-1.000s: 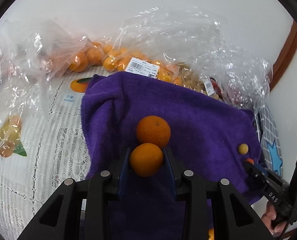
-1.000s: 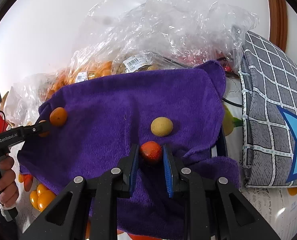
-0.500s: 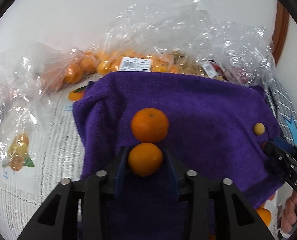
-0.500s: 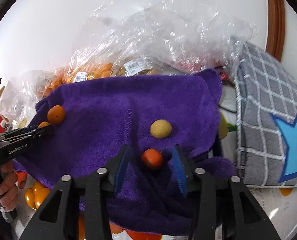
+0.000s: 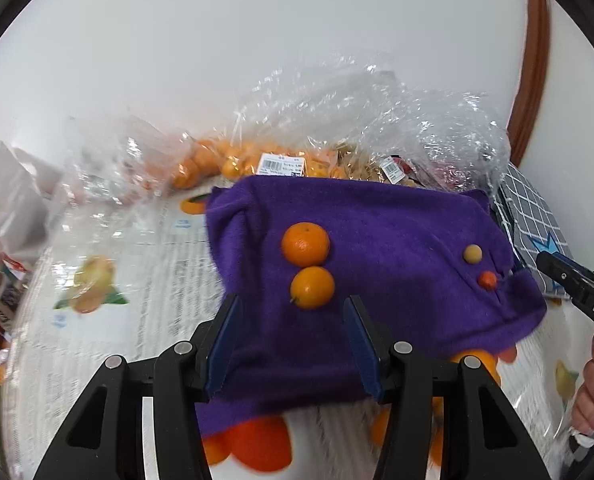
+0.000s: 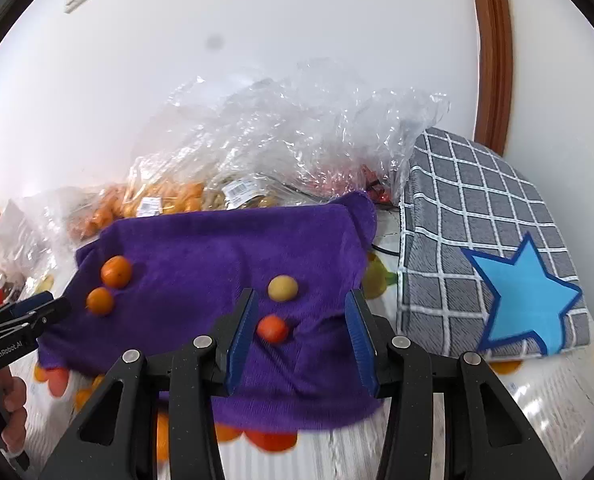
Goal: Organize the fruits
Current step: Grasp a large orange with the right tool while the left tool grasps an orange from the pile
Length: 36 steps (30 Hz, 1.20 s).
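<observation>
A purple towel [image 5: 397,248] [image 6: 217,256] lies on the table. Two oranges sit on it, touching: a larger one [image 5: 305,243] [image 6: 115,271] and a smaller one [image 5: 312,287] [image 6: 100,301]. A small yellow fruit [image 5: 473,254] [image 6: 282,288] and a small red fruit [image 5: 488,279] [image 6: 272,329] lie near the towel's right side. My left gripper [image 5: 291,334] is open and empty, just behind the smaller orange. My right gripper [image 6: 301,334] is open and empty, just behind the red fruit.
Clear plastic bags of oranges and other fruit [image 5: 289,160] [image 6: 225,188] lie behind the towel by the wall. A grey checked cloth with a blue star [image 6: 497,272] lies to the right. More oranges [image 5: 257,444] [image 6: 273,440] show under the towel's front edge.
Both grippers have opened and drawn back. The left one has let go of the smaller orange beside the larger one. The right one has let go of the red fruit near the yellow fruit.
</observation>
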Each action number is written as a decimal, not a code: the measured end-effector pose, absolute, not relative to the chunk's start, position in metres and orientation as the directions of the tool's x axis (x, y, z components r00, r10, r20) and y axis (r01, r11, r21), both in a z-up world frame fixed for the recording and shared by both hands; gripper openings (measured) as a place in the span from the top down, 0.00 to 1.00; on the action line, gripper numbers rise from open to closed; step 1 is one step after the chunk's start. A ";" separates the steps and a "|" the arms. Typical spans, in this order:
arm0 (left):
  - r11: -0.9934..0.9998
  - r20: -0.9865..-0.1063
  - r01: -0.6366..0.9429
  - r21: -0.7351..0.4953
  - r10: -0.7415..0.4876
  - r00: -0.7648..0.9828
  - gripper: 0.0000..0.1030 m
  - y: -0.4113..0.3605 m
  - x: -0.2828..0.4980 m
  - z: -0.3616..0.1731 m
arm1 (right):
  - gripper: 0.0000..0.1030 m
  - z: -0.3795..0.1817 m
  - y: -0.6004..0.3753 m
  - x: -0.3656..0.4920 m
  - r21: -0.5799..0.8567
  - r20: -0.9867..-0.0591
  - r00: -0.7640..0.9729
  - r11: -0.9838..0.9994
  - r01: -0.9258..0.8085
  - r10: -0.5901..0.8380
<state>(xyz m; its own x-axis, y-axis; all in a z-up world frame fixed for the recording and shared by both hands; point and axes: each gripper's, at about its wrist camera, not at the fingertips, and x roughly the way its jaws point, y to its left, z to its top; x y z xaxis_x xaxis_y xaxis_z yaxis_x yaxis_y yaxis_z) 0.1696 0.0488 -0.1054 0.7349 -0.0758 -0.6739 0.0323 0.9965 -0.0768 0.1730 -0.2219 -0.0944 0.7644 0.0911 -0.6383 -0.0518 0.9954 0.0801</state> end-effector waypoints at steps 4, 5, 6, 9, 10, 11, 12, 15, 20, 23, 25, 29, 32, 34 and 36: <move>0.993 -0.661 0.047 -0.107 -0.107 0.743 0.51 0.052 0.149 -0.096 | 0.56 -0.094 -0.216 0.149 0.075 -0.649 0.753 0.994 -0.076 0.106; 0.991 -0.659 0.055 -0.118 -0.120 0.742 0.51 0.052 0.144 -0.094 | 0.56 -0.095 -0.214 0.142 0.078 -0.657 0.745 0.994 -0.079 0.111; 0.991 -0.657 0.059 -0.123 -0.126 0.744 0.51 0.052 0.140 -0.093 | 0.56 -0.097 -0.212 0.137 0.079 -0.669 0.735 0.993 -0.083 0.114; 0.989 -0.651 0.071 -0.132 -0.140 0.746 0.51 0.051 0.125 -0.091 | 0.56 -0.102 -0.207 0.120 0.081 -0.687 0.715 0.992 -0.097 0.126; 0.988 -0.652 0.075 -0.137 -0.147 0.744 0.51 0.051 0.121 -0.092 | 0.56 -0.104 -0.206 0.116 0.085 -0.688 0.714 0.991 -0.099 0.130; 0.986 -0.653 0.078 -0.146 -0.155 0.741 0.51 0.051 0.117 -0.094 | 0.56 -0.106 -0.204 0.111 0.092 -0.691 0.709 0.990 -0.105 0.139; 0.985 -0.655 0.077 -0.153 -0.159 0.738 0.51 0.052 0.114 -0.096 | 0.56 -0.108 -0.203 0.107 0.097 -0.695 0.704 0.989 -0.113 0.149; 0.983 -0.669 0.069 -0.168 -0.165 0.725 0.51 0.055 0.105 -0.105 | 0.56 -0.114 -0.197 0.097 0.109 -0.698 0.694 0.984 -0.142 0.178; 0.972 -0.687 0.072 -0.222 -0.208 0.697 0.51 0.064 0.103 -0.125 | 0.56 -0.120 -0.180 0.090 0.140 -0.703 0.664 0.965 -0.222 0.254; 0.968 -0.684 0.093 -0.232 -0.230 0.693 0.51 0.064 0.102 -0.133 | 0.57 -0.127 -0.167 0.093 0.137 -0.718 0.637 0.954 -0.265 0.280; 0.966 -0.679 0.105 -0.235 -0.240 0.693 0.51 0.064 0.101 -0.137 | 0.58 -0.133 -0.159 0.095 0.119 -0.733 0.621 0.951 -0.287 0.279; 0.962 -0.688 0.105 -0.251 -0.254 0.680 0.51 0.064 0.101 -0.146 | 0.59 -0.144 -0.150 0.103 0.105 -0.759 0.589 0.945 -0.310 0.278; 0.964 -0.696 0.093 -0.250 -0.246 0.675 0.52 0.064 0.102 -0.150 | 0.59 -0.149 -0.147 0.110 0.110 -0.769 0.572 0.941 -0.321 0.285; 0.965 -0.696 0.086 -0.246 -0.238 0.678 0.52 0.065 0.101 -0.150 | 0.59 -0.151 -0.149 0.113 0.134 -0.770 0.561 0.936 -0.324 0.305; 0.960 -0.690 0.081 -0.268 -0.250 0.679 0.52 0.069 0.101 -0.151 | 0.59 -0.153 -0.151 0.116 0.162 -0.772 0.547 0.932 -0.323 0.324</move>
<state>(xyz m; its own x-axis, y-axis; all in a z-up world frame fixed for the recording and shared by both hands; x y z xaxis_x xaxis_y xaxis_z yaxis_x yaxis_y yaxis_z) 0.1010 0.0685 -0.1507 0.6791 -0.2495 -0.6904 0.0806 0.9601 -0.2678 0.1164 -0.1506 -0.1534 0.5472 0.3235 -0.7719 -0.3233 0.9324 0.1616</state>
